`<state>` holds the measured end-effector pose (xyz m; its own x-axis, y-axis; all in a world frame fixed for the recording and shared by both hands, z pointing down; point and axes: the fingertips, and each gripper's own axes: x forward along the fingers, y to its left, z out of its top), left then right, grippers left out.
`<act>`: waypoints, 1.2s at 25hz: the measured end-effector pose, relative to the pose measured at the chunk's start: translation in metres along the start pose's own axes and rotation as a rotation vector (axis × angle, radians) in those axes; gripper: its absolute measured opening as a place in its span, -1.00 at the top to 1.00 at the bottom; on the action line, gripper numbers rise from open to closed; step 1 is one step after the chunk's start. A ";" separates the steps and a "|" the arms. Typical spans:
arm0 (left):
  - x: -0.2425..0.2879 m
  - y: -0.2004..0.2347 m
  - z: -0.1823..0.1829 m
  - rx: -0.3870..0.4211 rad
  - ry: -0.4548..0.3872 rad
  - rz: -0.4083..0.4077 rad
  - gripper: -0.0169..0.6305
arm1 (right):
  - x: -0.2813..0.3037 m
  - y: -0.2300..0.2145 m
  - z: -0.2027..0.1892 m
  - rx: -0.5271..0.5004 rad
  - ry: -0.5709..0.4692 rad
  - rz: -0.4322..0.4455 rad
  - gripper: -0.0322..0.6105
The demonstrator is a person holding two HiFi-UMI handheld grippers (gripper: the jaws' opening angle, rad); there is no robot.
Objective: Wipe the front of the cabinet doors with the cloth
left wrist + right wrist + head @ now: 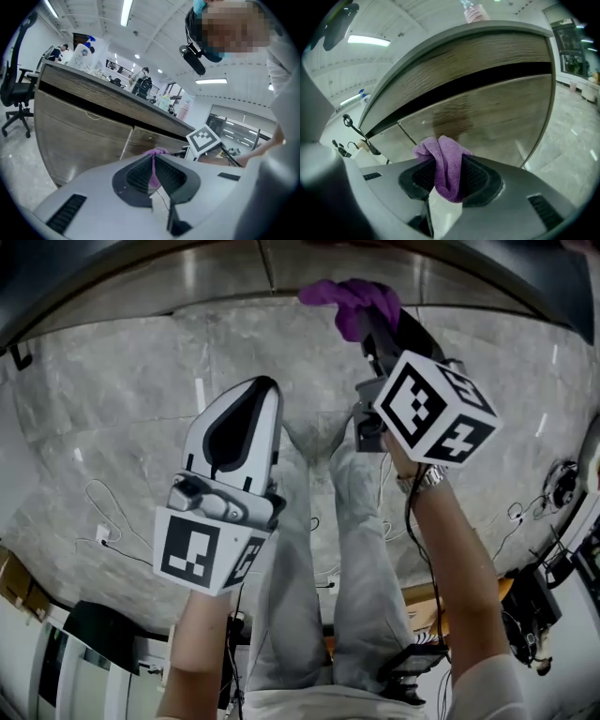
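My right gripper point(372, 332) is shut on a bunched purple cloth point(352, 298), which sticks out past its jaws toward the cabinet point(187, 268) at the top of the head view. In the right gripper view the cloth point(440, 147) hangs between the jaws of the right gripper point(449, 165), just short of the wood-grain cabinet door point(497, 117); whether it touches the door I cannot tell. My left gripper point(258, 388) is held beside the right one, shut and empty. From the left gripper point(153, 159) I see the doors point(79, 131) and the cloth point(157, 152) beyond.
A dark gap runs under the countertop point(454, 89), and a pink bottle point(474, 13) stands on top. Cables point(112, 540) trail over the grey marble floor point(141, 409). A black office chair point(16, 89) stands left of the cabinet. People stand behind the counter.
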<state>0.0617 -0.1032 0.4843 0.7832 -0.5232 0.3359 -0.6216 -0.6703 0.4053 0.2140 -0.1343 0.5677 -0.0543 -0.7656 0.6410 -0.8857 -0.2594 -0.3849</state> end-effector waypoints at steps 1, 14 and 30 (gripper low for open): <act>-0.006 0.011 0.003 -0.005 -0.010 0.020 0.88 | 0.008 0.013 -0.003 -0.014 0.013 0.014 0.47; -0.070 0.092 -0.007 -0.102 -0.078 0.204 0.88 | 0.091 0.067 -0.020 -0.016 0.069 0.004 0.47; -0.012 0.007 -0.012 -0.088 -0.075 0.188 0.88 | 0.059 -0.003 -0.002 -0.092 0.088 0.054 0.47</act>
<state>0.0478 -0.0960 0.4932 0.6498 -0.6748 0.3498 -0.7533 -0.5103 0.4148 0.2128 -0.1773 0.6076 -0.1396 -0.7211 0.6786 -0.9189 -0.1610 -0.3602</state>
